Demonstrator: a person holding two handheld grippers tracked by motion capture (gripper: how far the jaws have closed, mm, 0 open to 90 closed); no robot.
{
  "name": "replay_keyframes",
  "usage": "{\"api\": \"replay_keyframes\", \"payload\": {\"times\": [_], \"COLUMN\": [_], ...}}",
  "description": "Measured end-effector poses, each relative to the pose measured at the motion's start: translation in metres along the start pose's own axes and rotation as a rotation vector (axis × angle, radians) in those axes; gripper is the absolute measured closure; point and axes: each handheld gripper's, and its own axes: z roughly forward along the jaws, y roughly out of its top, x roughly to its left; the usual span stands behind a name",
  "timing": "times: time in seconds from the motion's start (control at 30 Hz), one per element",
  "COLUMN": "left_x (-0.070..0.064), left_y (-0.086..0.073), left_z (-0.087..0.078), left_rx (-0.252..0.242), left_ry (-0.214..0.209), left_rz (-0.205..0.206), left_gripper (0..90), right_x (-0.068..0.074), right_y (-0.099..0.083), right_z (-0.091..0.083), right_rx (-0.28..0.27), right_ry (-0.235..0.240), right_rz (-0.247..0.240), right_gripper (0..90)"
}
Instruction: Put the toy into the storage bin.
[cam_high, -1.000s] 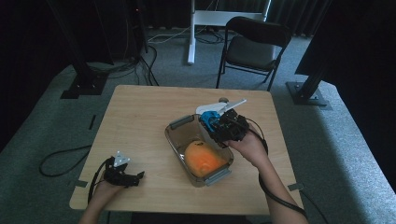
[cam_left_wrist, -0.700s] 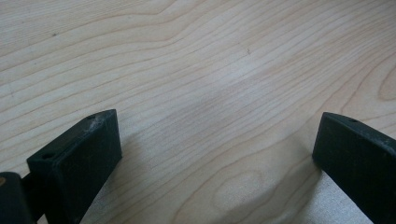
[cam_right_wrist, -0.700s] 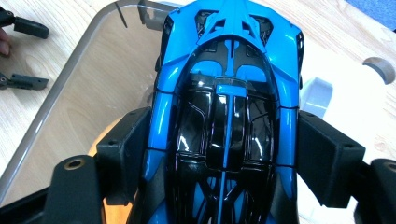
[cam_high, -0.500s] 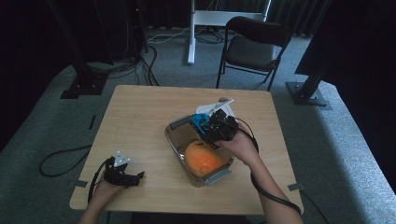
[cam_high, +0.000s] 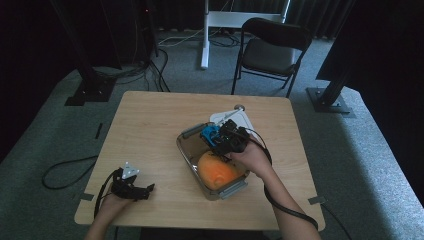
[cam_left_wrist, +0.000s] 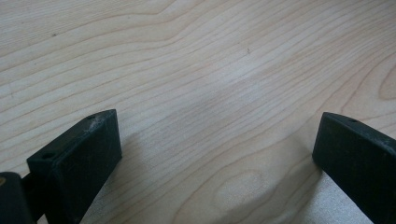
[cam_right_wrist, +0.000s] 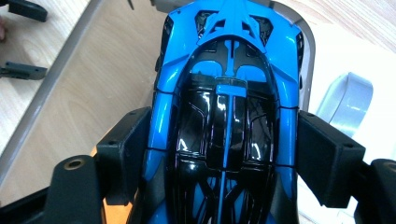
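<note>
The right hand-held gripper (cam_high: 220, 141) is clamping the blue toy car (cam_right_wrist: 227, 107) over the far end of the clear bin (cam_high: 186, 149) near the desk's centre, placement pending, while the left hand-held gripper (cam_high: 131, 187) is resting open near the desk's near-left corner.

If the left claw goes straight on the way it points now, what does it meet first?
Probably the bare table: the open left claw tilts down at the wood, with nothing between its jaws.
</note>
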Motion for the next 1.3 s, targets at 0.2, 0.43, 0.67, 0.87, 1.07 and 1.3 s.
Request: {"api": "replay_keyframes", "payload": {"times": [0.2,0.43,0.67,0.87,1.07,1.3], "left_x": [0.0,0.0,0.0,0.0,0.0,0.0], "left_y": [0.0,0.0,0.0,0.0,0.0,0.0], "left_z": [0.0,0.0,0.0,0.0,0.0,0.0], "left_rx": [0.0,0.0,0.0,0.0,0.001,0.001], "left_ry": [0.0,0.0,0.0,0.0,0.0,-0.001], "left_rz": [0.0,0.0,0.0,0.0,0.001,0.001], "left_gripper": [1.6,1.6,1.6,1.6,1.6,1.6], "right_x": [-0.001,0.0,0.0,0.001,0.002,0.001], "right_y": [-0.003,-0.004,-0.005,-0.006,-0.009,-0.011], "right_z": [0.007,0.009,0.014,0.017,0.02,0.023], "right_rx": [0.015,0.019,0.028,0.034,0.038,0.039], "right_ry": [0.01,0.01,0.016,0.016,0.023,0.033], "right_rz": [0.012,0.013,0.021,0.017,0.02,0.026], "right_gripper": [24.8,24.8,24.8,24.8,24.7,24.5]}}
